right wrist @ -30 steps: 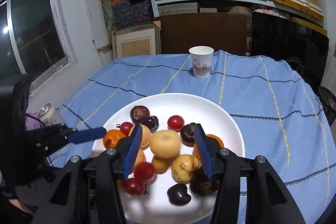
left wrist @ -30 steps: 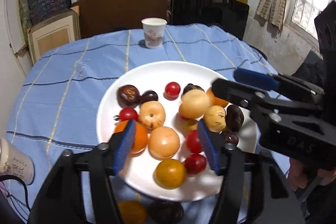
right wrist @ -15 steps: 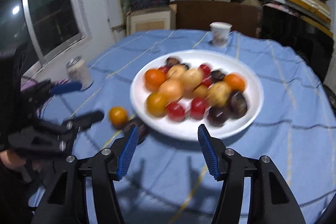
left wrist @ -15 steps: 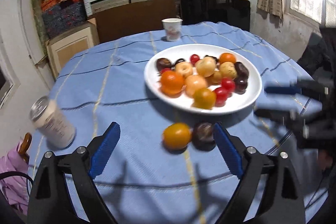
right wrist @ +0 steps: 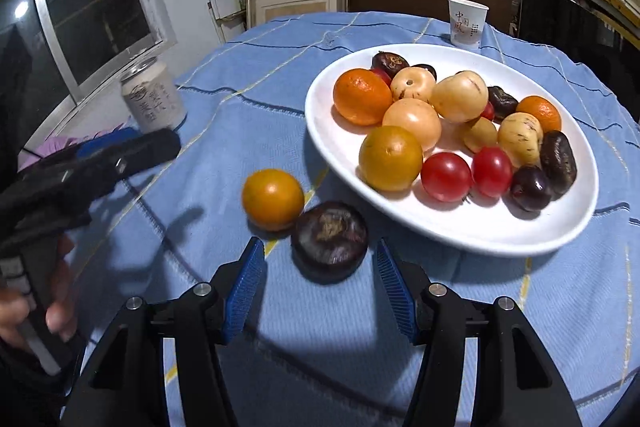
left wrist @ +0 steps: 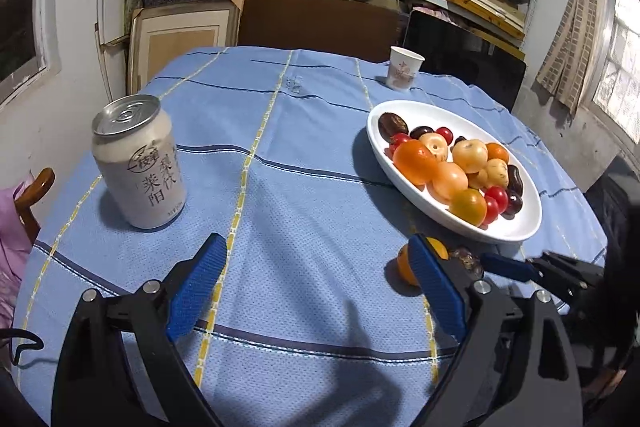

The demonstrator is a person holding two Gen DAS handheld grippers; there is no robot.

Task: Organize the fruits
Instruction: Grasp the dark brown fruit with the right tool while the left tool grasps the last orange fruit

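Note:
A white plate (right wrist: 472, 231) (left wrist: 524, 223) holds several oranges, yellow fruits, red tomatoes and dark fruits. Two fruits lie on the blue cloth beside it: an orange (right wrist: 273, 199) (left wrist: 403, 261) and a dark round fruit (right wrist: 329, 237) (left wrist: 466, 259). My right gripper (right wrist: 320, 285) is open and empty, its blue pads just in front of the dark fruit. My left gripper (left wrist: 316, 287) is open and empty over bare cloth, left of the two loose fruits. The left gripper also shows in the right wrist view (right wrist: 120, 151), held in a hand.
A white drink can (left wrist: 138, 163) (right wrist: 152, 97) stands on the left of the round table. A paper cup (left wrist: 404, 69) (right wrist: 466, 23) stands at the far edge behind the plate. Shelves, boxes and a dark panel lie behind the table.
Both grippers have pulled back from above the plate and lowered toward the cloth. The left has swung left, bringing the can close. The right now faces the two loose fruits.

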